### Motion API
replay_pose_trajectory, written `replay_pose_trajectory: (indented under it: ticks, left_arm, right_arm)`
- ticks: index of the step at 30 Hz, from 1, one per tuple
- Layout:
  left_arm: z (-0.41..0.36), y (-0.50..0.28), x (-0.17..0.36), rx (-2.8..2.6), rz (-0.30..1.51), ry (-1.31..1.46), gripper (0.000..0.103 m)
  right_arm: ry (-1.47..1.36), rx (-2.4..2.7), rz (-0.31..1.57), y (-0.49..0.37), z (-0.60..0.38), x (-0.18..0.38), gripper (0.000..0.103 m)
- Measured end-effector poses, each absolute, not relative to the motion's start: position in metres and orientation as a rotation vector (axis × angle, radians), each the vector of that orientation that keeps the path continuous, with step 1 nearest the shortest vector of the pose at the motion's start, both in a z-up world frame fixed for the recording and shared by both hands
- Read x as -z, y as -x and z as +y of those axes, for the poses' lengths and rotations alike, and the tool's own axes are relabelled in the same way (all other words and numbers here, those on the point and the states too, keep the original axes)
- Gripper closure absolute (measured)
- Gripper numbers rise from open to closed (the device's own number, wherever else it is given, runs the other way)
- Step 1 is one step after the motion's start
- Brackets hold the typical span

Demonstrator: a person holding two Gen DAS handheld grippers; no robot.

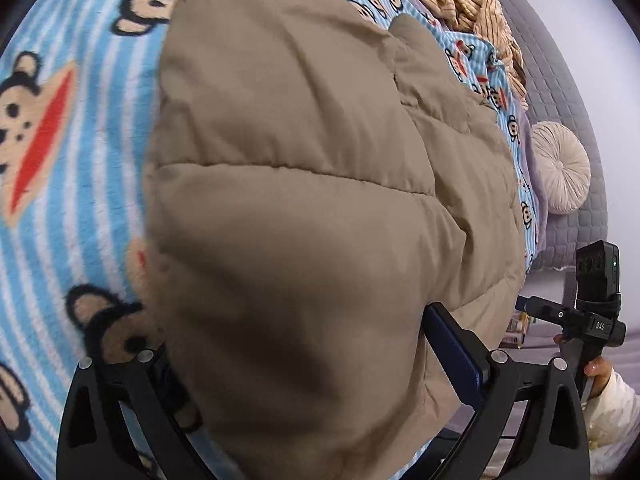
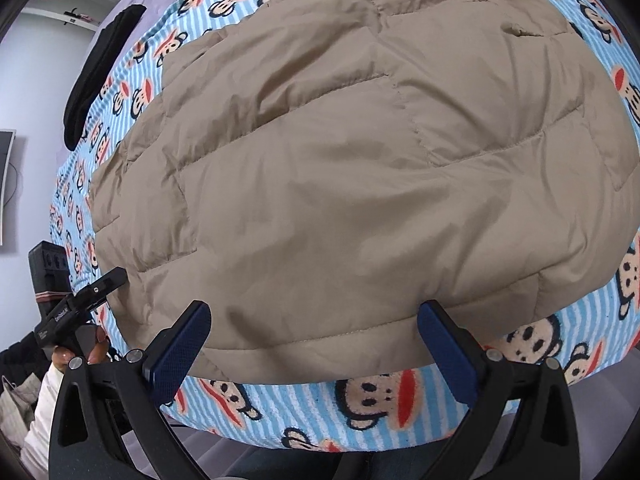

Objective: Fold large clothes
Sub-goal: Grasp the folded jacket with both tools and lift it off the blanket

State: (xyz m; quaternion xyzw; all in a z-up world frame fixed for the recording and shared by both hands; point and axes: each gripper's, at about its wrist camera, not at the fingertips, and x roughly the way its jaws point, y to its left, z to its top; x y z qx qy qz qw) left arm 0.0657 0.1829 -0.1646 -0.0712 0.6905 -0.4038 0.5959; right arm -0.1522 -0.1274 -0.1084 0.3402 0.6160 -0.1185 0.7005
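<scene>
A tan quilted puffer jacket (image 2: 352, 168) lies spread on a bed covered by a blue striped monkey-print blanket (image 2: 360, 404). My right gripper (image 2: 316, 344) is open, its blue-padded fingers (image 2: 180, 352) straddling the jacket's near hem just above the blanket. In the left wrist view the jacket (image 1: 288, 184) fills the middle. My left gripper (image 1: 296, 360) is open wide around a bulging fold of the jacket; its right pad (image 1: 452, 344) shows, its left finger is hidden behind fabric. The right gripper (image 1: 584, 320) shows at the right edge, and the left gripper (image 2: 76, 308) shows at the left of the right wrist view.
A striped beige garment (image 1: 464, 4) lies bunched at the bed's far end. A round cream cushion (image 1: 560, 168) leans on a grey quilted headboard (image 1: 560, 80). A black garment (image 2: 96, 76) lies on the blanket's far left edge. The bed's near edge (image 2: 320, 440) is close below.
</scene>
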Motion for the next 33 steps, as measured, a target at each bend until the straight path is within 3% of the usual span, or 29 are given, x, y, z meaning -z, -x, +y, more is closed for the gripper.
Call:
replay_pose_trajectory:
  ticks: [2, 4, 7, 11, 12, 13, 14, 15, 24, 33]
  left_arm:
    - [0.174, -0.067, 0.169, 0.966, 1.611, 0.187, 0.006]
    - [0.168, -0.064, 0.171, 1.031, 1.633, 0.235, 0.058]
    - [0.162, -0.06, 0.163, 1.056, 1.632, 0.247, 0.074]
    - [0.162, -0.055, 0.138, 1.05, 1.608, 0.267, 0.078]
    - [0.162, -0.053, 0.13, 1.049, 1.601, 0.271, 0.081]
    - [0.161, -0.051, 0.123, 1.045, 1.596, 0.273, 0.081]
    - [0.16, -0.048, 0.114, 1.04, 1.587, 0.271, 0.081]
    - [0.158, -0.045, 0.106, 1.033, 1.578, 0.269, 0.081]
    - [0.106, -0.007, 0.016, 0.994, 1.495, 0.234, 0.081]
    - [-0.002, 0.019, -0.028, 0.987, 1.505, 0.089, 0.08]
  right_arm:
    - [-0.756, 0.268, 1.373, 0.15, -0.127, 0.108, 0.0]
    - [-0.757, 0.264, 1.369, 0.149, -0.126, 0.104, 0.0]
    - [-0.736, 0.261, 1.346, 0.147, -0.126, 0.094, 0.0]
    - [-0.644, 0.29, 1.255, 0.139, -0.13, 0.076, 0.002]
    - [-0.626, 0.287, 1.23, 0.136, -0.132, 0.073, 0.019]
    - [-0.609, 0.279, 1.217, 0.13, -0.135, 0.073, 0.056]
    - [-0.594, 0.278, 1.214, 0.123, -0.138, 0.075, 0.076]
    - [-0.585, 0.273, 1.2, 0.116, -0.141, 0.078, 0.084]
    - [-0.57, 0.201, 1.152, 0.051, -0.178, 0.125, 0.085]
    - [-0.754, 0.114, 1.168, 0.045, -0.205, 0.167, 0.09]
